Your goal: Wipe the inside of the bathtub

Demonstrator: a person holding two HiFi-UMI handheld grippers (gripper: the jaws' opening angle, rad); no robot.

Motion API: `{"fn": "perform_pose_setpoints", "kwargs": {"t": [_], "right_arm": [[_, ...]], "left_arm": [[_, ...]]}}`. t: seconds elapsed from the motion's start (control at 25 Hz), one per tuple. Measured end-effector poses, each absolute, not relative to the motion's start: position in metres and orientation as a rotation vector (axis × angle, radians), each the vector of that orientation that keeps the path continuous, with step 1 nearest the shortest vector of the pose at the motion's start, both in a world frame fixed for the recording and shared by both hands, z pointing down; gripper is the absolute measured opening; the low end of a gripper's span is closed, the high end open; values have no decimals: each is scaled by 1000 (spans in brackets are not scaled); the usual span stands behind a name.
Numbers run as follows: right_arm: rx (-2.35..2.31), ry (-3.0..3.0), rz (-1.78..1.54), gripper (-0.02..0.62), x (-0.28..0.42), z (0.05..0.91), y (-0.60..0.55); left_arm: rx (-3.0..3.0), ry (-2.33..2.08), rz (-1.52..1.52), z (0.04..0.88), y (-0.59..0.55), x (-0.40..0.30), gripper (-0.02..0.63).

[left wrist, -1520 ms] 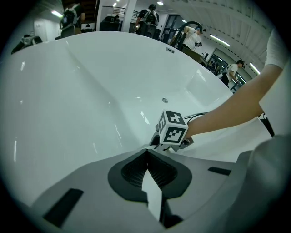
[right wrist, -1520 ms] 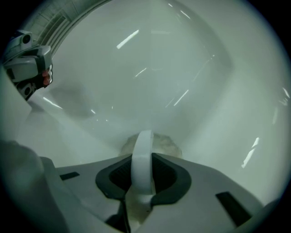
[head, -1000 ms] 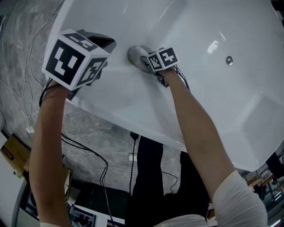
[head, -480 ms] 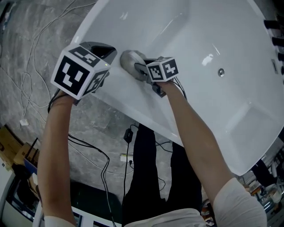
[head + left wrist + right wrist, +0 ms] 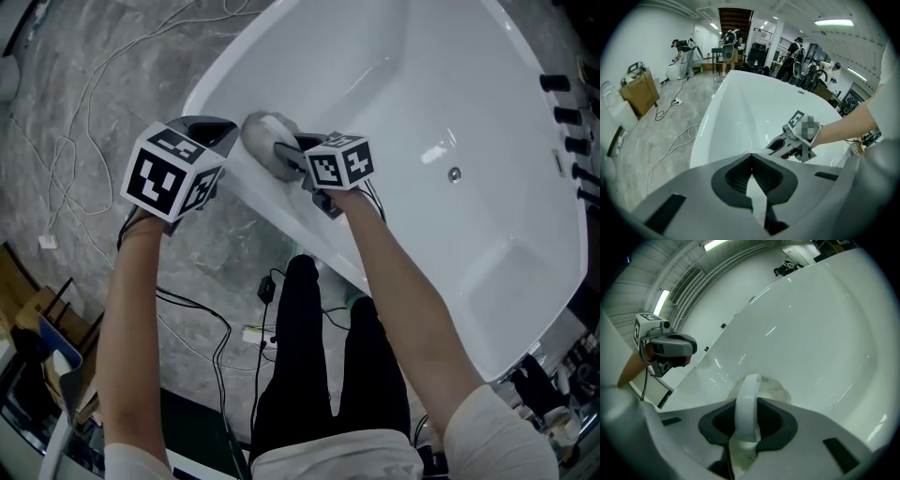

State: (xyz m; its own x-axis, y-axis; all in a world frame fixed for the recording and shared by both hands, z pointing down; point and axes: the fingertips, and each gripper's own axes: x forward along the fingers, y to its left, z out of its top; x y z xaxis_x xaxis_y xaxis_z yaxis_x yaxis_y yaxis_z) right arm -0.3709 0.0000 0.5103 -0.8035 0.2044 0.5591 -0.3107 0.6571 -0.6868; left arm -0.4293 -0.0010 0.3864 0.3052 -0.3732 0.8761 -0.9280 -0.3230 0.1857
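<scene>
Right gripper is clamped on the stiff white handle, judged the proper hold, of a soft, probably light wiping pad pressed to the slippery inner wall of the bathtub near its rim, while the left gripper is closed on nothing.

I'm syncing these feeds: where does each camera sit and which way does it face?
Head view: on the person's head, facing steeply down at the bathtub; shows both forearms, legs, left gripper, right gripper.
Left gripper view: at the tub's rim, looking along the basin; own shut jaws below.
Right gripper view: facing the inner wall; own jaws clamp the scrubber.
Shared: each gripper view shows the other gripper.
</scene>
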Motion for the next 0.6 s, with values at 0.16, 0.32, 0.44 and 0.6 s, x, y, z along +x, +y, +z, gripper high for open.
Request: {"fn": "perform_pose_setpoints", "kwargs": {"t": [0.16,0.32,0.44,0.6], "right_arm": [[62,-2302,1084,97,-379,480,1],[36,-2339,1074,97,-388,452,3],[18,-2365,1071,97,-394,432,6],[-26,-2423,1064,95,-396,400,10]], "left_arm": [[1811,-1207,934,376,14,-439,11],[1779,-1251,898,366,33,-443,11],[1769,-1280,838,353,46,-441,11],[1750,-1331,791,336,59,-435,11]]}}
